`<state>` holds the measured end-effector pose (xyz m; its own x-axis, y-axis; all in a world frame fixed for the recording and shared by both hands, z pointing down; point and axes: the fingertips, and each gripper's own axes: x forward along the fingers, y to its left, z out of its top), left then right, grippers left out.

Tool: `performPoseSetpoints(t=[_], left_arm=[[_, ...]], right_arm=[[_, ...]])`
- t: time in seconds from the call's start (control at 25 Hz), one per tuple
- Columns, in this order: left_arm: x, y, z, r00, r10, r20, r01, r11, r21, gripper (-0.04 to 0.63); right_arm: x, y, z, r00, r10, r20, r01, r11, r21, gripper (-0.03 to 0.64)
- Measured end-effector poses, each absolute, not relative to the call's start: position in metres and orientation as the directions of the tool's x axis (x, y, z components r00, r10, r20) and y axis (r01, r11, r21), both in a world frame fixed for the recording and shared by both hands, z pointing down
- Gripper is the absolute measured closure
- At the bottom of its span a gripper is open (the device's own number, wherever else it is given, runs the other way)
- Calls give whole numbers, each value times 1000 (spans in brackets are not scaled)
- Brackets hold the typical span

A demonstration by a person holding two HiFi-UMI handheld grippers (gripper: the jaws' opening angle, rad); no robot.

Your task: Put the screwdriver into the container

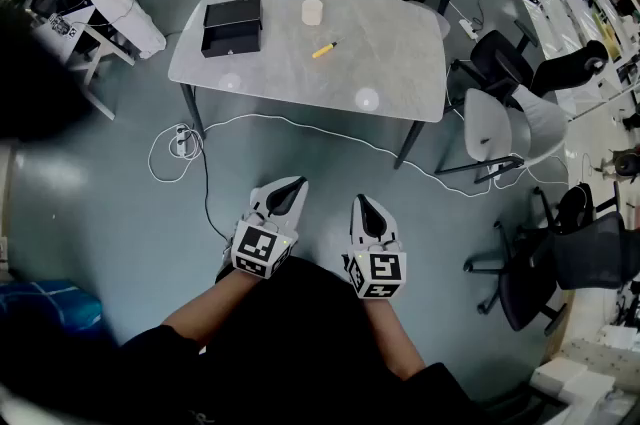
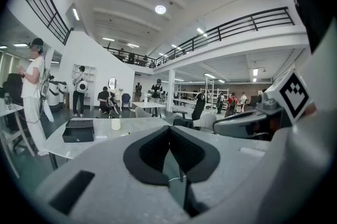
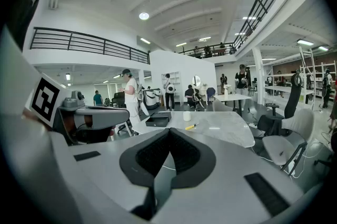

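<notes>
The table [image 1: 395, 68] looks like polished grey stone, the container [image 1: 232, 25] matt black, the floor [image 1: 100, 203] smooth and glossy.

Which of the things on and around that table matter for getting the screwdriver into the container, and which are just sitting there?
For the job:
- yellow screwdriver, lying on the table
- black box, the container
- left tongs and right tongs, both shut and empty

Just lying about:
- white cup
- grey chair
- black chair

A yellow screwdriver [image 1: 323, 50] lies flat at upper centre; to its left sits an open black container [image 1: 232, 25], well apart.
</notes>
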<state>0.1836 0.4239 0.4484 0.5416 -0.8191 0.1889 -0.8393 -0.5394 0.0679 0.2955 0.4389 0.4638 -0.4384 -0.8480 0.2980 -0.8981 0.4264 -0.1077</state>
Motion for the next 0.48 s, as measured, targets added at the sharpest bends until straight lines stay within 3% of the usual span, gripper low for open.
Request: performPoseSetpoints(t=[0.24, 0.48], left_arm=[[164, 363, 456, 570, -794, 209, -821, -563, 99, 580], [125, 276, 461, 605, -774, 190, -796, -587, 147, 578]], right_arm=[[281, 372, 470, -440, -853, 279, -894, 388, -224, 604], [252, 290, 477, -400, -853, 334, -913, 342, -222, 604]])
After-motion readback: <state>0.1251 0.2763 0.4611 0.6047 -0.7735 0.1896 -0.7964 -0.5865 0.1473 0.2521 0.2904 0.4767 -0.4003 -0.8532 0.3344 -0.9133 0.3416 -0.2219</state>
